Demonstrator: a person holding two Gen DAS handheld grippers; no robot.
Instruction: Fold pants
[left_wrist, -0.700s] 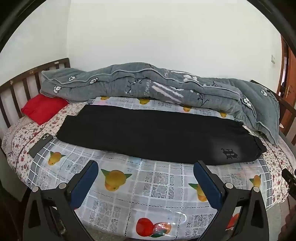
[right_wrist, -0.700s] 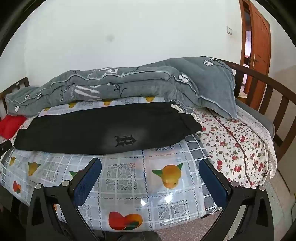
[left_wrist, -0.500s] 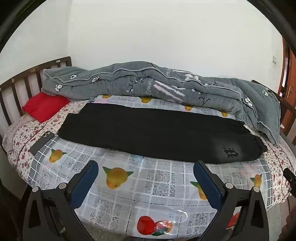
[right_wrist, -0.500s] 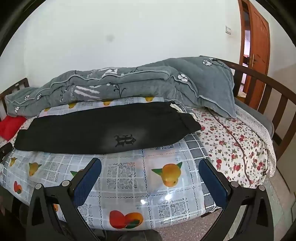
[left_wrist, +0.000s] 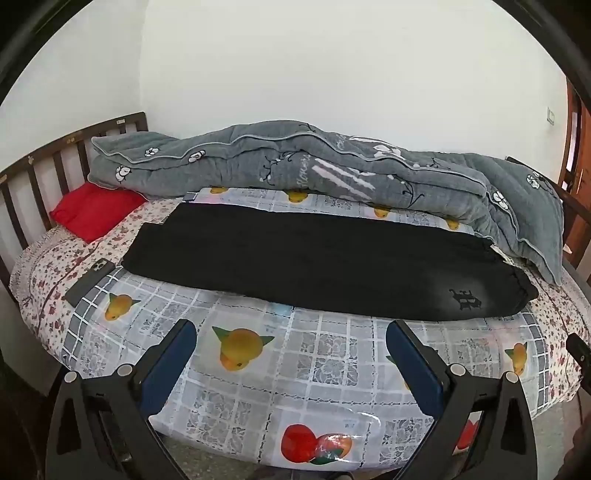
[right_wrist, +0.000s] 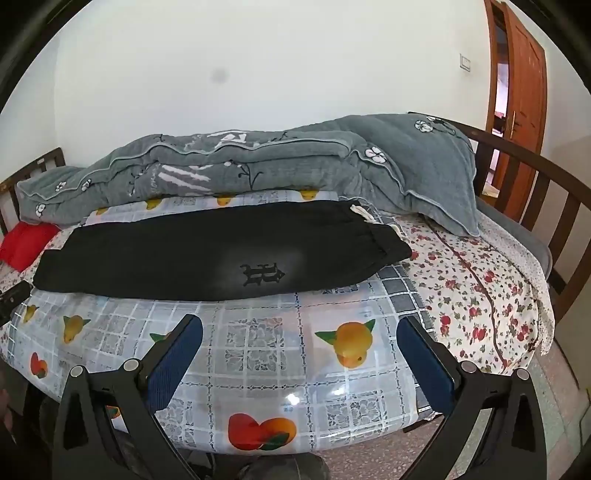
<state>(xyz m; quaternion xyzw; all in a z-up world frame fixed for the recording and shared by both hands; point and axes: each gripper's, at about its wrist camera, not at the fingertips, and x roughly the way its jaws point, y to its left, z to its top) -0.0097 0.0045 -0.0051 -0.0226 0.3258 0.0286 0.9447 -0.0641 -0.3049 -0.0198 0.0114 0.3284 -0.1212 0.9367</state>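
The black pants (left_wrist: 325, 266) are lying lengthwise across the fruit-print cover (left_wrist: 295, 354), just in front of the grey quilt (left_wrist: 295, 166). Both the left gripper (left_wrist: 291, 332) and right gripper (right_wrist: 301, 328) are hanging spread wide, holding nothing. Each should probably be pinching one end, lifting evenly. The cuffs are looking murky; how many layers are lying there is unclear.

**Black pants lie flat on the bed**

The long black fabric pants (left_wrist: 314, 266) lie stretched across the plastic fruit-print sheet (left_wrist: 295, 369) on the bed. Behind them is a rolled grey quilt (left_wrist: 295, 166), at the left a red pillow (left_wrist: 96, 210). The left tool (left_wrist: 291, 343) hovers wide open before the sheet, holding nothing.
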